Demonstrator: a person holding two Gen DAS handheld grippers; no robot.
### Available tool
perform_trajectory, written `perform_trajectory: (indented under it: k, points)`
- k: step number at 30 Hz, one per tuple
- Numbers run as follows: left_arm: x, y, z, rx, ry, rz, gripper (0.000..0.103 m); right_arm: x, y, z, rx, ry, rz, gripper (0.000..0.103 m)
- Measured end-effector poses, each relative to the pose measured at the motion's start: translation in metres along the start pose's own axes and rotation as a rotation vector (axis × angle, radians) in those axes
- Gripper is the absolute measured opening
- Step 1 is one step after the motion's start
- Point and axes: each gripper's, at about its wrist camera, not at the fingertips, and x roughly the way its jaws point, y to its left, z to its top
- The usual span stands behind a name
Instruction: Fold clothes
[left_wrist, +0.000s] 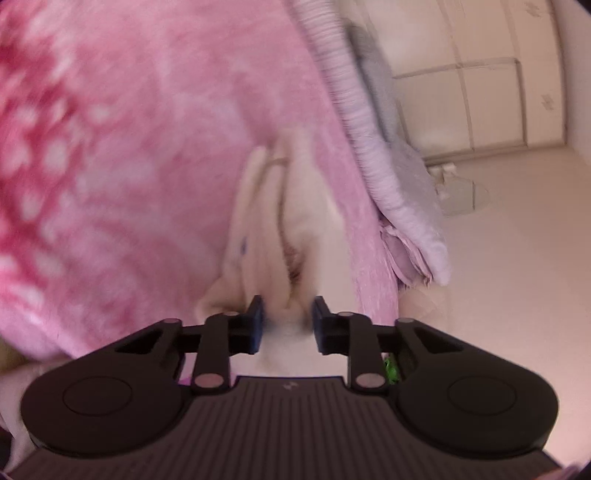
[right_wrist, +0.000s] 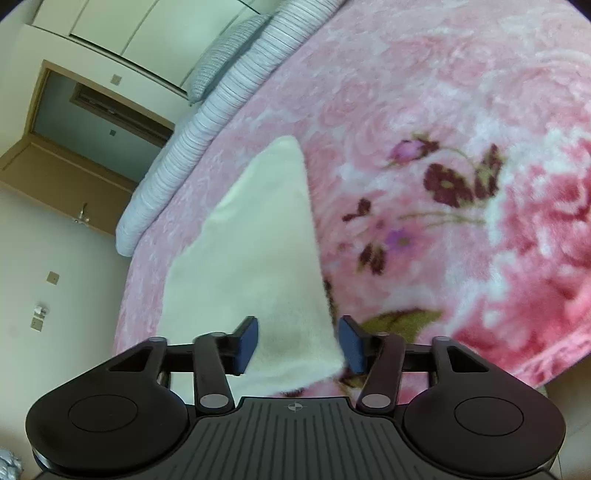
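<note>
1. The work surface is a bed covered by a plush pink blanket (right_wrist: 424, 92) with an embossed rose texture and a printed pattern of dark red flowers, green leaves and deeper pink patches.
2. Along the bed's far edge lies a ribbed, striped lilac-white quilt roll (right_wrist: 221, 107), with a grey pillow (right_wrist: 225, 55) just beside it.
3. The room has cream walls and pale cupboards (left_wrist: 480, 74); the right wrist view shows an open brown wooden door (right_wrist: 62, 173) with a metal handle, and small wall plates on the wall.
4. No containers show in either view.
5. The garment (right_wrist: 251, 251) is cream-white, soft and fleecy. In the right wrist view it lies spread flat on the blanket, tapering to a rounded point at the far end, its near edge reaching between the fingers.
6. The right claw (right_wrist: 298, 345) stands spread wide, its blue pads on either side of the cloth's near corner and not pinching it.
7. In the left wrist view, which is blurred, the same cream cloth (left_wrist: 273, 236) is bunched into long folds, with a small bluish mark on it.
8. The left claw (left_wrist: 287, 325) is partly open, a fold of cloth lying between its dark pads; whether the pads press it I cannot tell.
</note>
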Motion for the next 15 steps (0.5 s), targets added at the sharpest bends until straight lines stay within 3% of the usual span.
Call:
perform_trajectory:
  k: [3,8,10,13,15]
  points:
    - [-0.001,-0.008,0.000,0.030,-0.004,-0.022,0.017,0.002,0.005,0.001,-0.053,0.019,-0.041,0.008]
    - [0.003,0.024,-0.015,0.018,0.026,0.074,0.018,0.004,0.002,-0.003,-0.100,0.045,-0.071,0.006]
    - [0.008,0.032,-0.012,-0.009,0.024,0.068,0.018,0.007,0.000,-0.004,-0.105,0.059,-0.070,0.006]
    - [0.005,0.007,-0.004,0.105,0.006,0.115,0.022,0.003,0.009,-0.004,-0.140,0.040,-0.081,0.008]
    - [-0.006,-0.013,0.000,0.182,-0.046,0.171,0.022,-0.006,0.020,-0.004,-0.198,0.006,-0.088,0.009]
